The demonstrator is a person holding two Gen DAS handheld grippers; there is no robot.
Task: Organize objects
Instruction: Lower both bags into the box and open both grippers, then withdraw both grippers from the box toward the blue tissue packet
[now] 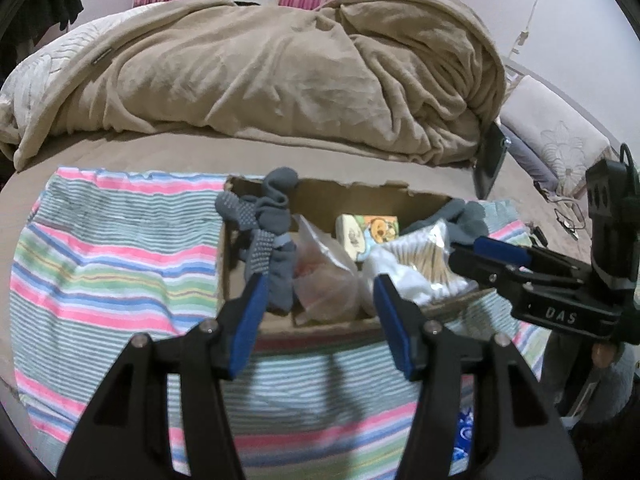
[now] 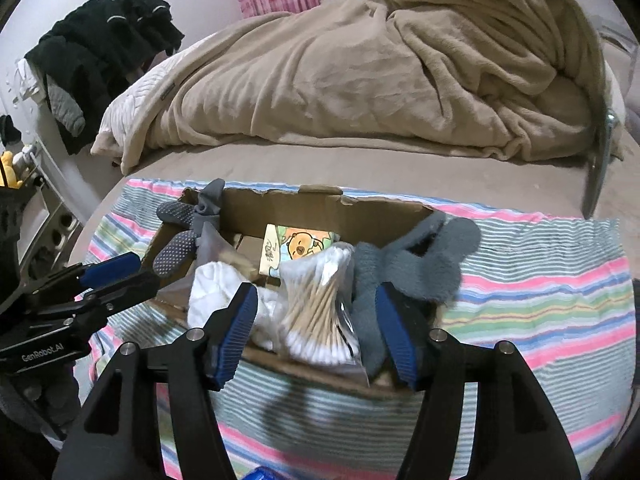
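Observation:
A cardboard box sits on a striped cloth on the bed. In it lie a bag of cotton swabs, a cartoon tissue pack, a white cloth and a clear plastic bag. Grey dotted socks hang over its left wall, fuzzy grey socks over its right. My left gripper is open and empty before the box. My right gripper is open and empty over the box's near right corner.
A rumpled tan blanket fills the bed behind the box. A dark phone-like slab stands at the blanket's right end. Black clothes hang at the far left. The right gripper's body sits right of the box.

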